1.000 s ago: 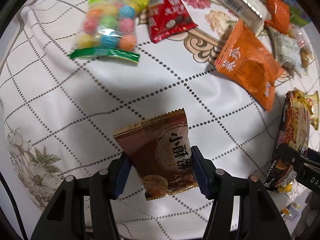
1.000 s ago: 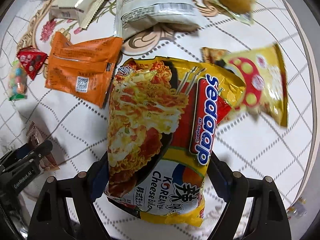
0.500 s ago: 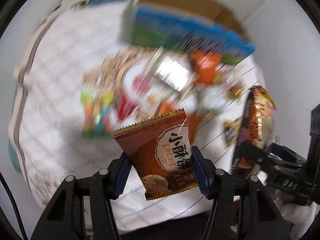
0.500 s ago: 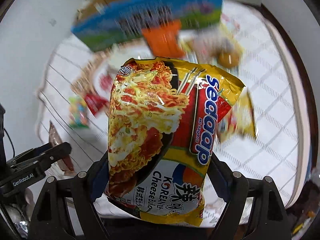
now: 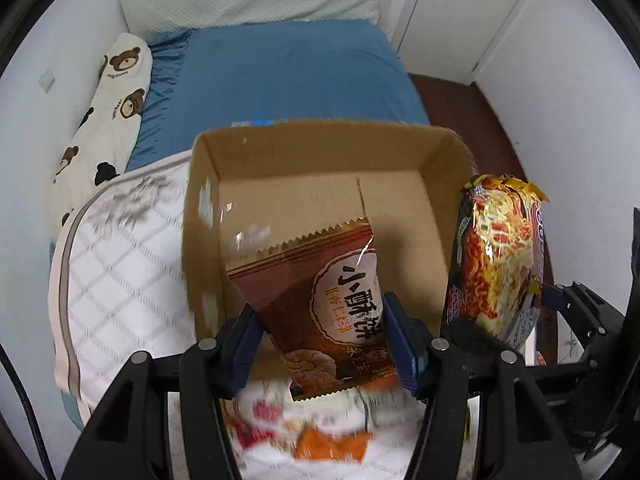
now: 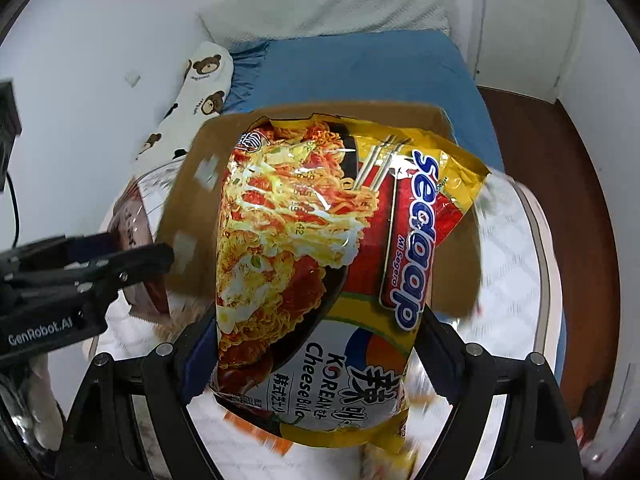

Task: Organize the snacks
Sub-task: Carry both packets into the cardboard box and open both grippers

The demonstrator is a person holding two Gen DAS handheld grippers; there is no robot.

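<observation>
The left gripper [image 5: 324, 344] clamps a brown foil biscuit packet [image 5: 320, 304] between its blue pads [image 5: 396, 344]. Just ahead of it stands an open brown cardboard box [image 5: 320, 148]. To its right, the right gripper [image 5: 560, 320] grips a yellow noodle packet [image 5: 500, 256]. Below it lie blurred snacks on a white quilted cloth [image 5: 120, 272]

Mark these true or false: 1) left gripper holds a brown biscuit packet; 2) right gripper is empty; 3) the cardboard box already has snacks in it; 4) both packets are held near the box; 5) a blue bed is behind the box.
1) True: the left gripper is shut on the brown biscuit packet.
2) False: the right gripper grips the yellow noodle packet.
3) False: the visible floor of the cardboard box is bare.
4) True.
5) True: the blue bed lies beyond it.
</observation>
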